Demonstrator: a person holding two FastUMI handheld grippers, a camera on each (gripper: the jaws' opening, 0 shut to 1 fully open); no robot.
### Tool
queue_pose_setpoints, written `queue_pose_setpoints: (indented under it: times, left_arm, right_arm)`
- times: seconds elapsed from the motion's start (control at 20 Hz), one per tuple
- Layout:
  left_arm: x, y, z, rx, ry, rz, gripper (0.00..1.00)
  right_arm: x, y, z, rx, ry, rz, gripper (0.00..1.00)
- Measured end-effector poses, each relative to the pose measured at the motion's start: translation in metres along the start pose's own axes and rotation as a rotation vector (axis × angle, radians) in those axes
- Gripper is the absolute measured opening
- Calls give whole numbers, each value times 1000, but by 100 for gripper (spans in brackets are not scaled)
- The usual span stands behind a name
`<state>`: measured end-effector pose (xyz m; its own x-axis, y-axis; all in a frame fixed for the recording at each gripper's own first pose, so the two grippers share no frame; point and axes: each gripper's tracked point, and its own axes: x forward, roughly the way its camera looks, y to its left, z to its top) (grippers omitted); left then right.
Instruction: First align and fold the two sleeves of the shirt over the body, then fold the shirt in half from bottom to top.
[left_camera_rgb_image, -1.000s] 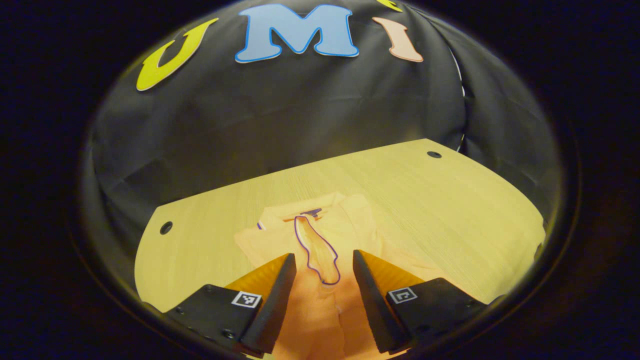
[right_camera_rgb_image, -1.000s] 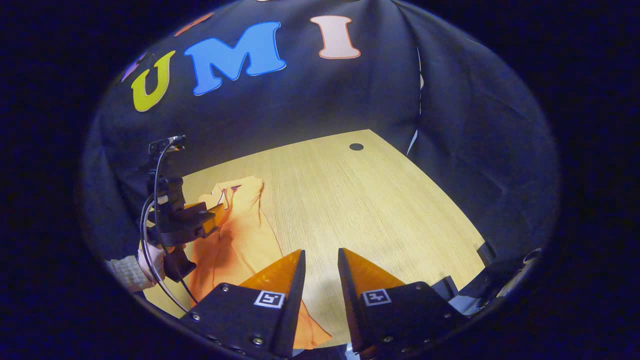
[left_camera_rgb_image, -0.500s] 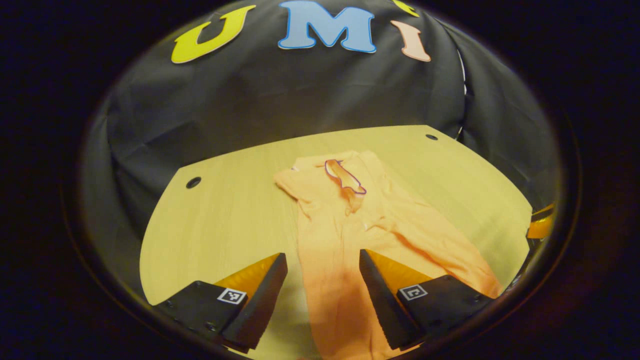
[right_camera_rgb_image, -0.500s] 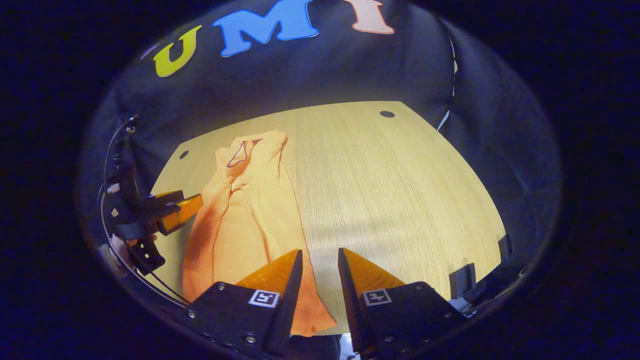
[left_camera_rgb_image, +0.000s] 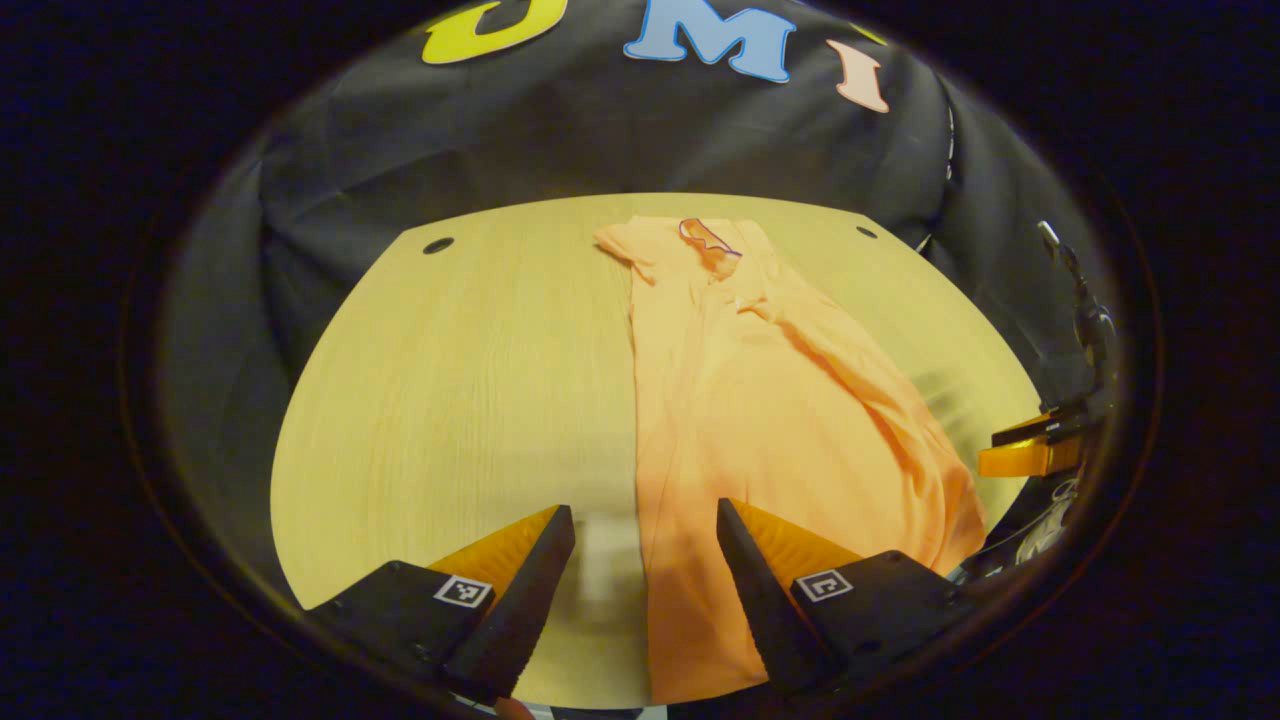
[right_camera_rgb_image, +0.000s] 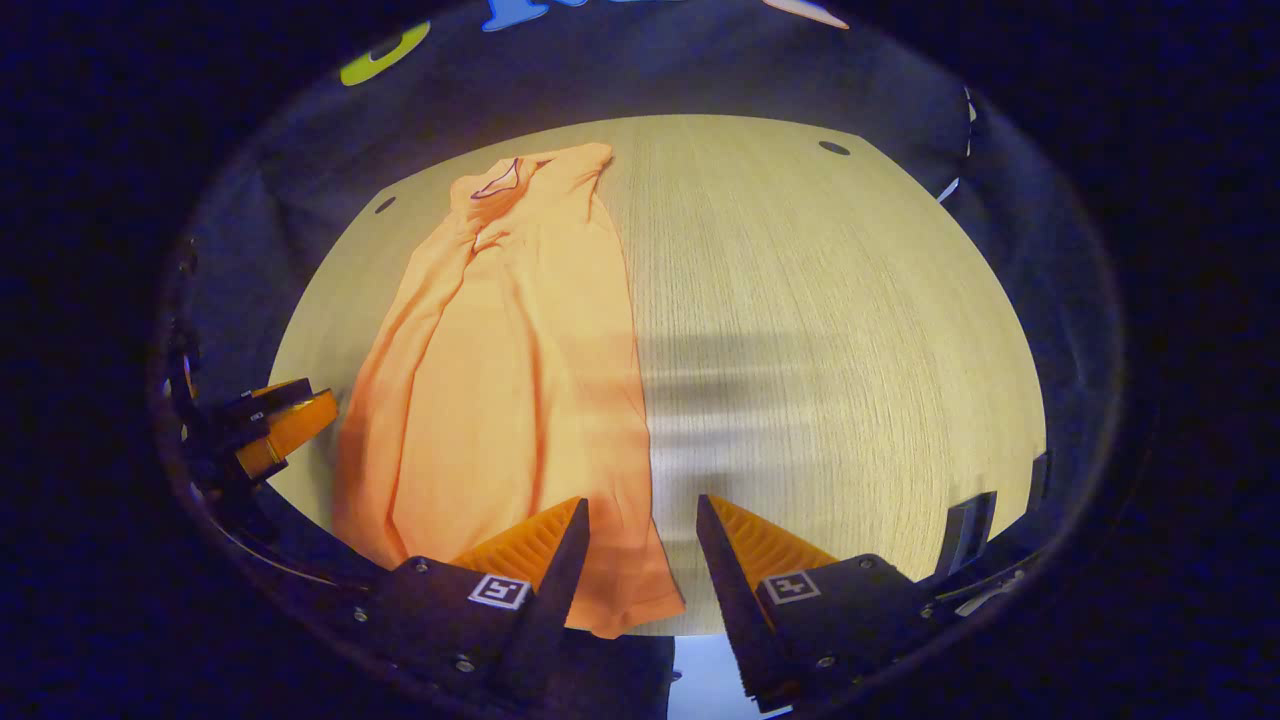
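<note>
Orange shirt (left_camera_rgb_image: 760, 400) flat on table (left_camera_rgb_image: 450, 380)

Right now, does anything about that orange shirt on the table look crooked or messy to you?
A little. The shirt lies as a long narrow strip on the table, and its bottom hem is uneven, one corner reaching past the table's near edge. One long side is bunched into ridges rather than flat. Nothing looks torn or spilled.

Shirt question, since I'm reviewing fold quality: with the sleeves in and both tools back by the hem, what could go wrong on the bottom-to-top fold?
1. The shirt lies as a long narrow strip with a loose ridge along one side; lifting the hem could let it slide apart.
2. The left tool and right tool are open over opposite hem corners; uneven grasps may skew the fold.
</note>
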<state>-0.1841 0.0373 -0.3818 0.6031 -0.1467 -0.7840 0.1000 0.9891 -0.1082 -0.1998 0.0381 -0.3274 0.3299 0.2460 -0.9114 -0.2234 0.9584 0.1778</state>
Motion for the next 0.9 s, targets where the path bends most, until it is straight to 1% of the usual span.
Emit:
queue_pose_setpoints:
  times: [0.05,0.1,0.15,0.2,0.25,0.3,0.4,0.45,0.6,0.65,0.7,0.8,0.9]
  left_arm:
    - [-4,0,-9,-10,12,2,95]
    - [-7,0,-19,-16,27,5,97]
    - [-4,-5,-27,-18,44,8,96]
    - [-4,-5,-35,-15,58,15,92]
    - [-4,-4,-41,-11,70,17,92]
    - [-5,-4,-46,-5,81,20,95]
    - [-4,-4,-58,6,108,27,92]
    - [-5,-5,-62,13,116,26,96]
    - [-2,-8,-73,55,142,29,96]
    - [0,-9,-76,71,146,31,96]
    - [1,-10,-72,84,136,30,96]
    - [4,-12,-72,87,138,27,94]
    - [4,-12,-71,80,142,23,96]
  right_arm:
    - [0,-1,-3,-15,19,-4,70]
    - [1,-1,-6,-29,33,-3,66]
    - [2,0,-10,-40,45,1,70]
    - [2,2,-12,-50,58,6,70]
    - [4,3,-14,-61,69,12,70]
    - [6,4,-17,-72,83,18,69]
    - [7,5,-20,-95,99,20,70]
    - [8,5,-22,-109,106,17,69]
    - [10,4,-26,-144,126,0,69]
    - [11,3,-24,-150,117,-3,70]
    - [10,2,-26,-155,120,-10,69]
    - [10,0,-26,-174,127,-33,69]
    - [9,-2,-27,-208,137,-46,67]
